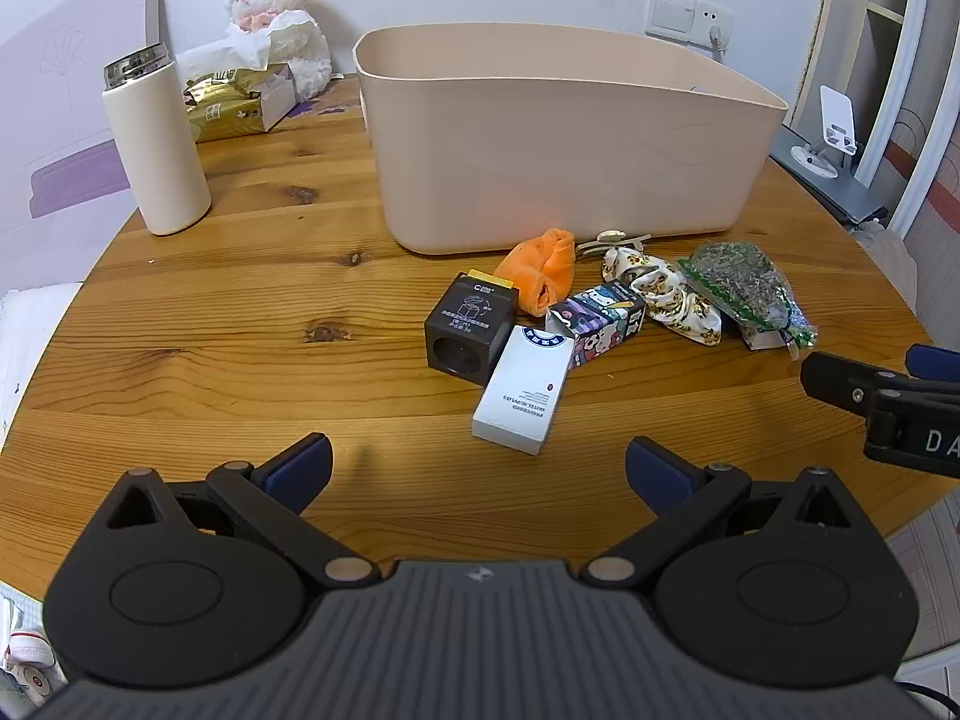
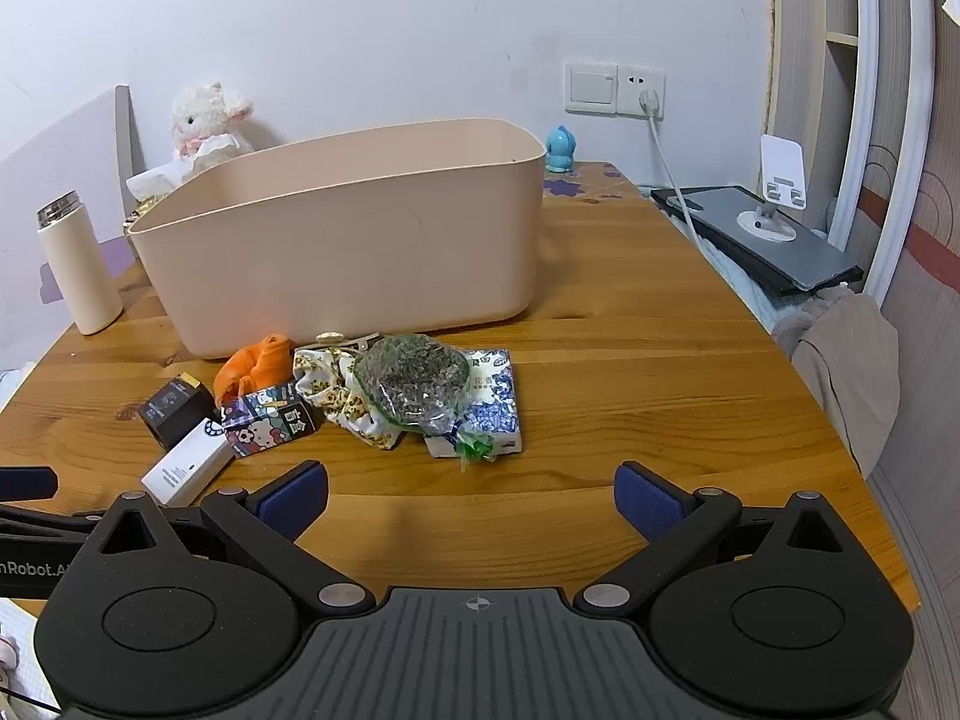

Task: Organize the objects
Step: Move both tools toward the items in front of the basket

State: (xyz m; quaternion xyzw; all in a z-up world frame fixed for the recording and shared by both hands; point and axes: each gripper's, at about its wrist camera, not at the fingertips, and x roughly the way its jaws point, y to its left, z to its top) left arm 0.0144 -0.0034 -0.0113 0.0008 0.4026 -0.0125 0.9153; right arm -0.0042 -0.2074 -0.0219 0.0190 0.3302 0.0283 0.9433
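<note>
A beige bin (image 1: 558, 138) sits on a knotty brown wood surface (image 1: 240, 324). At its 6 o'clock: an orange cloth (image 1: 543, 267), a black box (image 1: 471, 327), a white box (image 1: 522, 390), and a blue-and-white patterned box (image 2: 495, 402).

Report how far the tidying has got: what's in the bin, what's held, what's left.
Done: nothing visible; the bin shows no items inside, though its floor is hidden. In hand: nothing; the left gripper and right gripper hover with jaws open. Left: the whole pile on the table: black box, white box, cartoon box, orange cloth, patterned pouch, herb bag.
</note>
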